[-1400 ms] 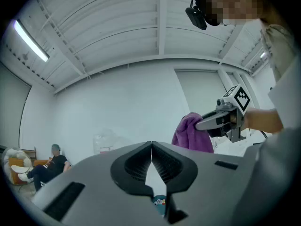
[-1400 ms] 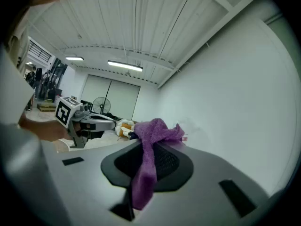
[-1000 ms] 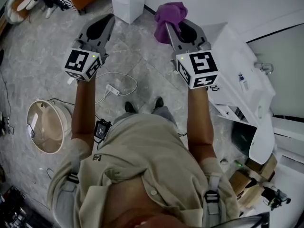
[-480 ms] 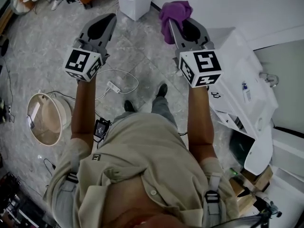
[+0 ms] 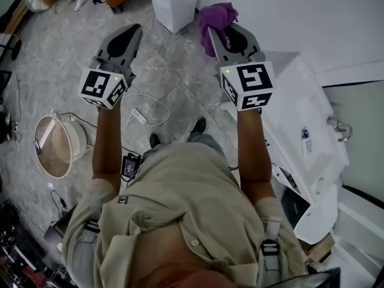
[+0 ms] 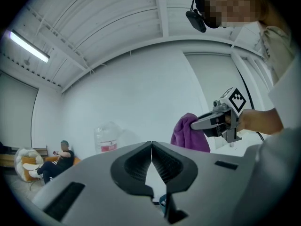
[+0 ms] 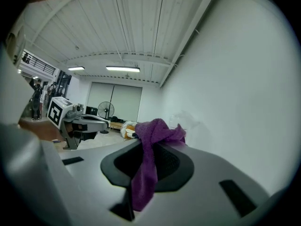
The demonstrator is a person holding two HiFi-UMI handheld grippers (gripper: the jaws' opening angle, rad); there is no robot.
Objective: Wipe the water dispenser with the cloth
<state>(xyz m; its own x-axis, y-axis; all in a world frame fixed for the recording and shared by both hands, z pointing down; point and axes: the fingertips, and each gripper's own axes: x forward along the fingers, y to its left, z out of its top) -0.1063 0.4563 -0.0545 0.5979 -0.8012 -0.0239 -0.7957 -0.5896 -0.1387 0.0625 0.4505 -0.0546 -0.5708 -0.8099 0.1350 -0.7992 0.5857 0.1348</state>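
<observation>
A round beige tub (image 5: pixel 57 146) stood on the floor at the person's left, with a small flat thing leaning inside it that was too small to name. The large clear bottle (image 6: pixel 107 136) with a red label, seen from the left gripper view, stood against the white wall (image 6: pixel 141 93). In the head view the white water dispenser (image 5: pixel 174 2) stood by that wall, just ahead of both grippers and touched by neither. The right gripper (image 5: pixel 217 30) had its jaws clamped on the purple cloth (image 5: pixel 216 15), which bunched over the tips. Only the right gripper view showed a tail of the cloth hanging down between the jaws. The left gripper (image 5: pixel 135 30) was raised beside it, well apart. Its own view showed the ribbed pads pressed together with nothing between them. That view also caught a seated person (image 6: pixel 59 159) far off at the left. The right gripper view instead showed a standing fan (image 7: pixel 106 109) and a ribbed ceiling (image 7: pixel 141 27) with strip lights. The floor (image 5: pixel 174 83) was grey marbled tile, with a white power strip (image 5: pixel 139 114) and its cable lying on it. A white appliance (image 5: pixel 306 137) stood at the person's right.
</observation>
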